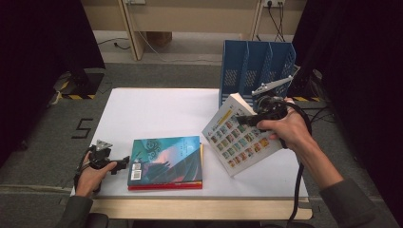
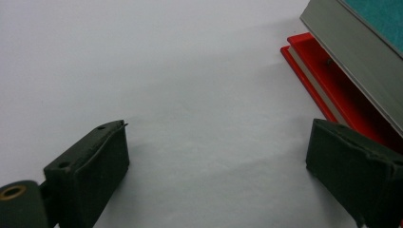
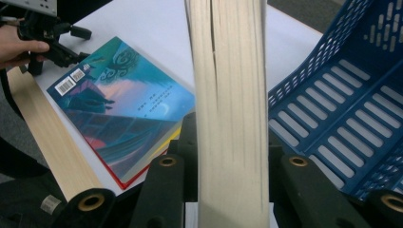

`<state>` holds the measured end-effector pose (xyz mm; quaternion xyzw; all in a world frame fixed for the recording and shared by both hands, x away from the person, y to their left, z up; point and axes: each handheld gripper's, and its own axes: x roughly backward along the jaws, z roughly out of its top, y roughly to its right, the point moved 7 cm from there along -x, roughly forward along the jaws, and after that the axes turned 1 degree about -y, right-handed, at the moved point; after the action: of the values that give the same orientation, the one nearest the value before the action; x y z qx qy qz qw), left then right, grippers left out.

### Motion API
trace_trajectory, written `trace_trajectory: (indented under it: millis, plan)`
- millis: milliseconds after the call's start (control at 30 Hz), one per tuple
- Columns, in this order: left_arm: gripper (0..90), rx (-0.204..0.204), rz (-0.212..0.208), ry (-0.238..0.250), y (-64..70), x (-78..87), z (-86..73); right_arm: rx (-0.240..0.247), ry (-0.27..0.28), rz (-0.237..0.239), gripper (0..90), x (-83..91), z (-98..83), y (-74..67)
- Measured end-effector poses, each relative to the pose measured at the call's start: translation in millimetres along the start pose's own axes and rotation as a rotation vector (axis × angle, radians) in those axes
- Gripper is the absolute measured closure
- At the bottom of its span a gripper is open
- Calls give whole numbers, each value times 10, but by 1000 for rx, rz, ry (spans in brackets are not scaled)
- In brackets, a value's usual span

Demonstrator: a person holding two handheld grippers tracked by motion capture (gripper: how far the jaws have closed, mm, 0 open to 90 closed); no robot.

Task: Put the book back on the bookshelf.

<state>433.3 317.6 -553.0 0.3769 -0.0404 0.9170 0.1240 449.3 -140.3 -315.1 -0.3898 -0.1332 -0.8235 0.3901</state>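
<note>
The right gripper, jaws clamped on a thick white paperback with a grid of small pictures on its cover, holds it tilted above the right side of the white counter, just in front of the blue slotted plastic file rack at the far right. The left gripper rests at the near left edge, jaws wide and holding nothing, just left of a teal-covered book lying flat on a red book.
</note>
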Motion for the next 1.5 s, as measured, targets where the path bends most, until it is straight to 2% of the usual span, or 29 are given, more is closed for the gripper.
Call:
trace_trajectory:
  millis: [167,333,433,533,800,1033,1100,1267,1500]
  plan:
    - [57,2,0,3,2,-1,-1,15,-24,-5,724,-63,43,-17]
    - [56,0,-2,4,1,-1,-2,2,-37,-20,723,-88,63,14]
    - [55,2,0,4,3,-3,0,-35,-39,-29,716,-114,71,46]
    - [55,1,0,5,2,-3,-2,-23,-62,-53,715,-161,106,56]
    - [54,-1,-2,6,1,-2,-4,-5,-72,-29,697,-249,182,-32]
    - [54,-3,-2,7,-1,-1,-5,-36,-85,-20,647,-263,157,-32]
    - [53,0,-1,6,2,-3,-2,-3,-91,-36,685,-270,163,-33]
    - [53,-2,-2,6,1,-3,-4,-46,-96,10,655,-302,193,-89]
    - [52,-2,-2,6,1,-3,-4,-71,-107,18,659,-317,220,-31]
